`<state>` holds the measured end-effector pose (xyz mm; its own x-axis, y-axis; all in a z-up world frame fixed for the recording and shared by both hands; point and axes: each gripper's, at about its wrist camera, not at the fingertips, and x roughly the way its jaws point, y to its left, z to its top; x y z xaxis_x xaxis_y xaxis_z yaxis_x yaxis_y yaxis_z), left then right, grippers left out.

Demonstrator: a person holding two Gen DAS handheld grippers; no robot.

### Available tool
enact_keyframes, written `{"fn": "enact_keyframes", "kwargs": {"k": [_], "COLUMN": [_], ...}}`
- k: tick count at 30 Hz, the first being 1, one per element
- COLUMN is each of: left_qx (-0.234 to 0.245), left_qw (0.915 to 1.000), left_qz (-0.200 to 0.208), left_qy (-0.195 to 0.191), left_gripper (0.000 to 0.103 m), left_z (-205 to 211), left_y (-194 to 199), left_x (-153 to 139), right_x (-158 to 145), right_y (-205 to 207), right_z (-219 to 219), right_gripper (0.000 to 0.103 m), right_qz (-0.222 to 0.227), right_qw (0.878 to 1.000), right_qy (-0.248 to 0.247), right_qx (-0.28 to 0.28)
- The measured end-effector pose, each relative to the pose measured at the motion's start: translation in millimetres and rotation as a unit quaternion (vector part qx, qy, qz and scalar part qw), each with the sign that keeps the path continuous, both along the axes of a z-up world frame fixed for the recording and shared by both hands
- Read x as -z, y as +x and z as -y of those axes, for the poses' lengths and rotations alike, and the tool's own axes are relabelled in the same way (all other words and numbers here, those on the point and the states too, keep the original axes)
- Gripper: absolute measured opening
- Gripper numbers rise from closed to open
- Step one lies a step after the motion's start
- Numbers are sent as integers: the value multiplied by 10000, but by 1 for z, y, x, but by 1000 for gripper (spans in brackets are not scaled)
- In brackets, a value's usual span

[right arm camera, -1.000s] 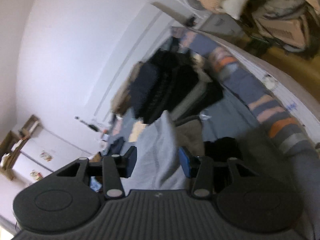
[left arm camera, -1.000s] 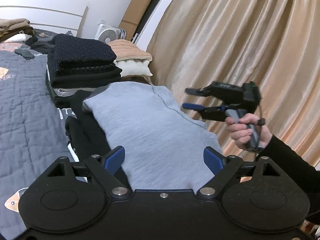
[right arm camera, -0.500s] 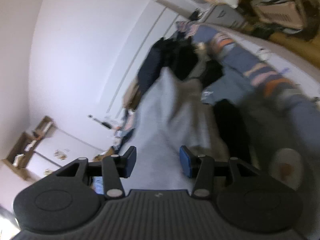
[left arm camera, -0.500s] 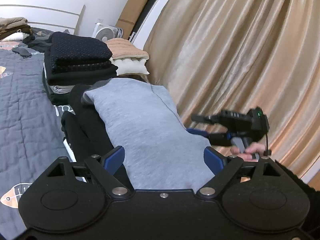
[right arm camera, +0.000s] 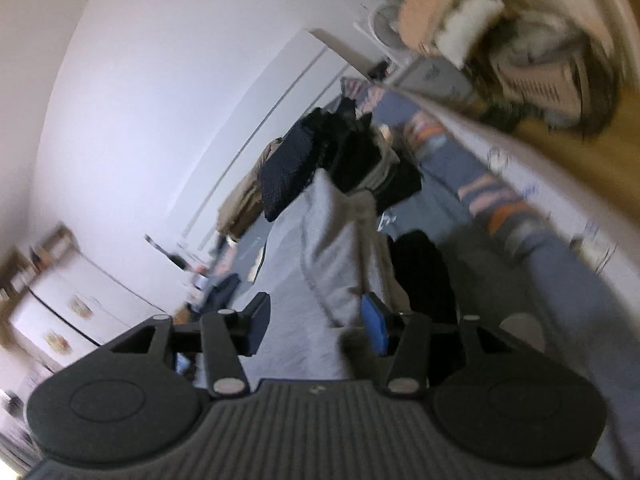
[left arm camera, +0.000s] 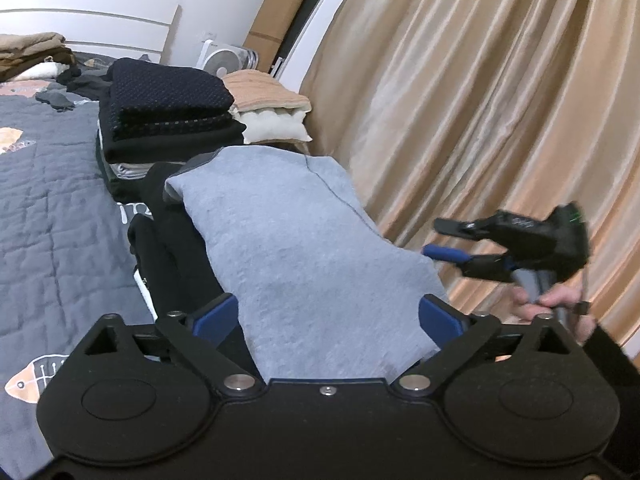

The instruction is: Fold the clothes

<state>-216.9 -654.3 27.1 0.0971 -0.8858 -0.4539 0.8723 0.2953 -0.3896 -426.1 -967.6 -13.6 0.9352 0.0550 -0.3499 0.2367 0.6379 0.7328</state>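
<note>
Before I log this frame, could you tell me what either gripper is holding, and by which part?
Nothing is held. The left gripper is open over the grey garment; the right gripper is open beside its edge.

Left view level along bed [left arm camera: 48, 216]; right view rolled, sharing grey garment [left arm camera: 304, 248].

Open quilted bed [left arm camera: 48, 216] surface is presented to the left of the grey garment [left arm camera: 304, 248]. Passage ahead is blocked by a stack of folded dark clothes [left arm camera: 168, 116] and the pillows [left arm camera: 272, 116] beside it. The right side is bounded by the curtain [left arm camera: 480, 100]; the gap between garment and curtain is occupied by the right gripper [left arm camera: 440, 240], its jaws apart.
</note>
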Motion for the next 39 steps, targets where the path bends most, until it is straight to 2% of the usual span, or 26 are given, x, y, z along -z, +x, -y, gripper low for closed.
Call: {"fn": "enact_keyframes", "kwargs": {"k": [5,17,20,23,29,34,39], "left_qx": [-93,-117,-111,-126,-286,-408,-446], "left_qw": [9999,9995,9987,9980,9945,9897,9890], "left_qz": [30,228,373,385,588,906,776], "left_qy": [102,174,332,491,814,1035,1175], "left_gripper": [103,103,103,103,103,103,103], "left_z": [0,-7,-3,0,4,6,7], "left_y": [-7,-25,-30,-34,-41,-45,-45], "left_x": [-4,-12,-15,-17,-20,-21,-27], "right_x": [-24,42,29,8,-29,-41,-52], "right_y": [-6,-40,-46,-47,-43,-33,-24], "right_z": [-25,-17,-28,-38,-59,-74,-89], "right_gripper": [56,56,56,58,67,73,76], "right_qz": [-107,-868,-832,-976,-1239,-1696,-2125], "right_qw": [9979,9953,9951,9920,9832,9723,9590], "right_qy": [-628,24,-263,-627,-1268,-1579,-1865], "right_qx": [-66,422,459,496,427,322,204]}}
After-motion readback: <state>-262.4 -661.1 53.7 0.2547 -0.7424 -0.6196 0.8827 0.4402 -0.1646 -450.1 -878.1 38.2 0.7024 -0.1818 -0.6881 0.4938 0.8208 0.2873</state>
